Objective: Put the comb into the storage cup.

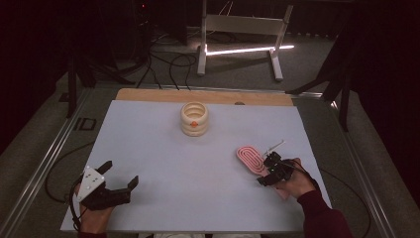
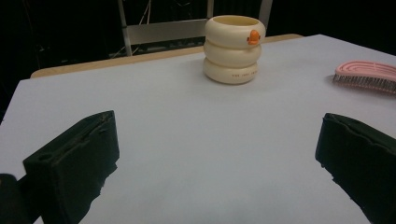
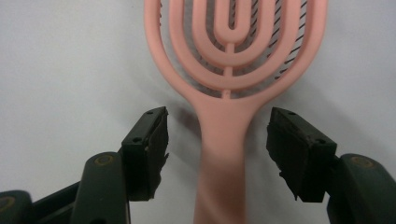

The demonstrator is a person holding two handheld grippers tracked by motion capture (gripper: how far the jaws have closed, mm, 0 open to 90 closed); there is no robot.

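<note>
Item 1: pink plastic hairbrush [image 3: 233, 60] with an open looped head, lying flat on the pale grey table sheet [image 1: 163, 163]. Its handle runs between the 2 black fingers [image 3: 152, 144] of the right gripper [image 3: 217, 144]; a gap shows on each side, so neither pad presses on it. The looped head lies just beyond the fingertips.

Item 2: right gripper, fingers spread partway, astride the handle, low over the sheet.

Item 3: left gripper [image 2: 210, 154], fingers [image 2: 81, 158] spread wide with bare sheet between them.

Item 4: cream ribbed plastic cup [image 2: 233, 49] of 3 stacked rings with a small orange mark, upright, well beyond the left fingertips; the hairbrush lies farther to their right.
</note>
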